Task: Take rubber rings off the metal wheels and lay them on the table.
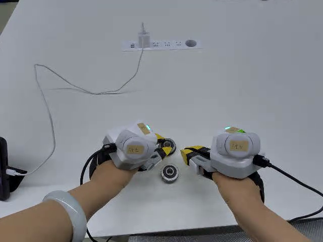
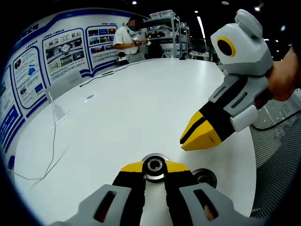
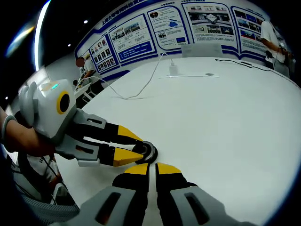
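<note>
My left gripper is shut on a small metal wheel with a black rubber ring, held just above the white table. In the left gripper view that wheel sits clamped between my yellow jaw tips. A second wheel lies flat on the table just in front, between both hands, and appears low right in the left gripper view as the second wheel. My right gripper is shut on nothing, its yellow tips pointing at the held wheel from a short distance.
A white power strip with a plugged charger lies at the far side, and its thin cable loops down the left. A black device stands at the left edge. The table's front edge runs under my forearms.
</note>
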Tool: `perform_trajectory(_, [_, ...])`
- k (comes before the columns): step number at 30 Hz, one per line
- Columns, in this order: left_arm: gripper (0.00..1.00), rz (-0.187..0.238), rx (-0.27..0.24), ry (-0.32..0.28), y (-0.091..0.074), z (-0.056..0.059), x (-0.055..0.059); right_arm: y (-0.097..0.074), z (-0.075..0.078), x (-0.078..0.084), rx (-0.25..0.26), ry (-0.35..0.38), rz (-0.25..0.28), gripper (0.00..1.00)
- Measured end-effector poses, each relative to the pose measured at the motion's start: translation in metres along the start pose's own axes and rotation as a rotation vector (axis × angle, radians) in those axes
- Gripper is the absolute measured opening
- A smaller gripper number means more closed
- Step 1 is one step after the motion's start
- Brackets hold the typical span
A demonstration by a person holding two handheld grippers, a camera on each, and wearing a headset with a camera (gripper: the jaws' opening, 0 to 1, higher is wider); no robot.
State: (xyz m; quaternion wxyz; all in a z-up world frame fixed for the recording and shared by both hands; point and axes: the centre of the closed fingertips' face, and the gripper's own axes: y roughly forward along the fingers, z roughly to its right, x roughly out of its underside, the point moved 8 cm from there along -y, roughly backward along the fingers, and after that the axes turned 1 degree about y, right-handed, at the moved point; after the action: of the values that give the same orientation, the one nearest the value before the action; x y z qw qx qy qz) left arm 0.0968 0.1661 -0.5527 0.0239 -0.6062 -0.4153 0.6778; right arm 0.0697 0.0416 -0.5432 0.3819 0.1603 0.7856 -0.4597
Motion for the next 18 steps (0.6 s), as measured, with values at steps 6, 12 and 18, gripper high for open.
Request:
perform_trajectory(6, [0.14, -0.002, 0.006, 0.001, 0.000, 0.000, 0.001, 0.003, 0.001, 0.001, -0.008, 0.061, 0.008, 0.07])
perform_trajectory(12, [0.13, 0.000, 0.009, 0.000, 0.001, -0.001, 0.002, 0.010, 0.005, 0.001, -0.020, 0.147, 0.015, 0.08])
perform_trajectory(18, [0.13, -0.001, 0.009, -0.001, 0.001, -0.001, 0.002, 0.015, 0.006, 0.000, -0.030, 0.193, 0.019, 0.08])
